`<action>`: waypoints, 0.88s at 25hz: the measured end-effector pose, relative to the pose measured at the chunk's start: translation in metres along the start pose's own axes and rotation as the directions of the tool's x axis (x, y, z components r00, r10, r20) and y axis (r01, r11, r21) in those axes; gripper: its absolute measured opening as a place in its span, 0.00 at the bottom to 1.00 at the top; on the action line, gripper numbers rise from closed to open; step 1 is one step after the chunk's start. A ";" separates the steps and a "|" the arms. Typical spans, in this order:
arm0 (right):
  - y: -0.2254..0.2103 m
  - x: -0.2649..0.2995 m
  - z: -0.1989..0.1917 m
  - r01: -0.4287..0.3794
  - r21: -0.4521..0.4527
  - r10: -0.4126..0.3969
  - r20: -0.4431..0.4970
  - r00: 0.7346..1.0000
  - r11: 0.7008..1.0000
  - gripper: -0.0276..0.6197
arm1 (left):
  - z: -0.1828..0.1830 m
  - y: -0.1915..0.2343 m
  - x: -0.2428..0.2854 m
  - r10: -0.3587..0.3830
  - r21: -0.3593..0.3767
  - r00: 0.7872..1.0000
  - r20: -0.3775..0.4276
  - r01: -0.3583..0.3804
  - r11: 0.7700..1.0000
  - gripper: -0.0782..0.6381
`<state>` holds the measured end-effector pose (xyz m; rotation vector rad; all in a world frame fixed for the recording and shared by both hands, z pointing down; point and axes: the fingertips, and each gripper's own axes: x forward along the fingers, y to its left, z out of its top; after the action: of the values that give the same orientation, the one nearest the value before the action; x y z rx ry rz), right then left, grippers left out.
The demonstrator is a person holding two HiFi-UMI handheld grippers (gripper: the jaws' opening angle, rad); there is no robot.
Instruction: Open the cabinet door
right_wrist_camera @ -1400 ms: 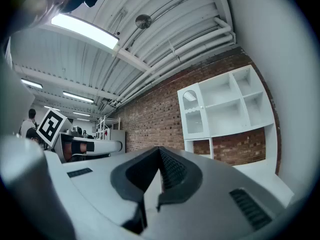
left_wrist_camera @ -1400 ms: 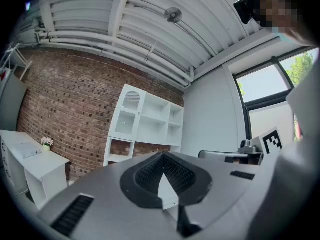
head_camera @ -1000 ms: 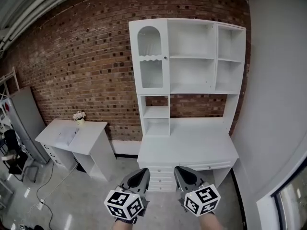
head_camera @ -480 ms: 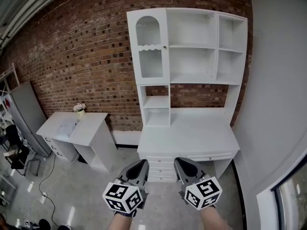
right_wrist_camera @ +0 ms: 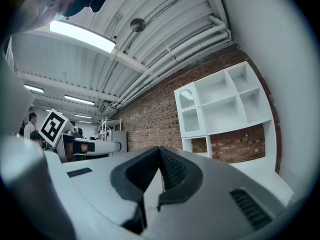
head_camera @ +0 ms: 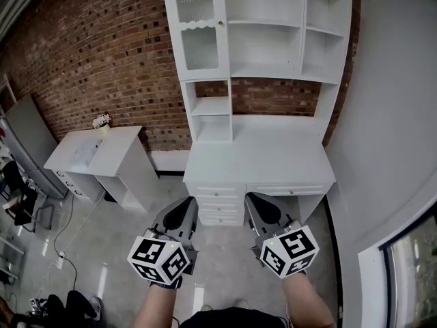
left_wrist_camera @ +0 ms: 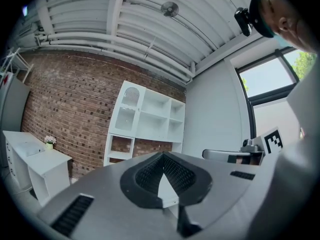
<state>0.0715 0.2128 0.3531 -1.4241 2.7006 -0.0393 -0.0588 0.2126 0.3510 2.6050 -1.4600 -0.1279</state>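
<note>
The tall white cabinet stands against the brick wall, on top of a white desk. Its door, with an arched glass pane and a small knob, is at the upper left and is closed. My left gripper and right gripper hang side by side low over the floor in front of the desk drawers, well short of the door. Both are shut and hold nothing. The door lies far ahead in the left gripper view, and the door is equally far in the right gripper view.
A small white side desk with a flower pot stands to the left, with a grey cabinet beyond it. A white wall closes the right side. A cable runs over the floor at the left.
The cabinet and desk have grown larger and slid up in the head view as I came closer. Both grippers have stayed shut, side by side.
</note>
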 end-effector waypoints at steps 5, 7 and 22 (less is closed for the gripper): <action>-0.025 -0.010 -0.009 0.011 -0.020 -0.011 -0.008 1.000 1.000 0.05 | -0.009 -0.008 0.014 0.036 0.001 0.999 -0.006 -0.036 0.999 0.11; -0.034 -0.011 -0.016 0.010 -0.003 -0.010 -0.014 1.000 1.000 0.05 | -0.016 -0.010 0.022 0.041 0.003 0.999 -0.017 -0.041 0.999 0.11; -0.092 0.027 -0.022 0.061 0.025 -0.061 -0.007 0.998 0.998 0.05 | -0.025 0.013 0.089 0.009 0.001 1.000 -0.027 -0.009 1.000 0.11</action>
<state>0.1298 0.1384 0.3791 -1.5012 2.6511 -0.0818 -0.0195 0.1323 0.3783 2.5905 -1.4624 -0.0903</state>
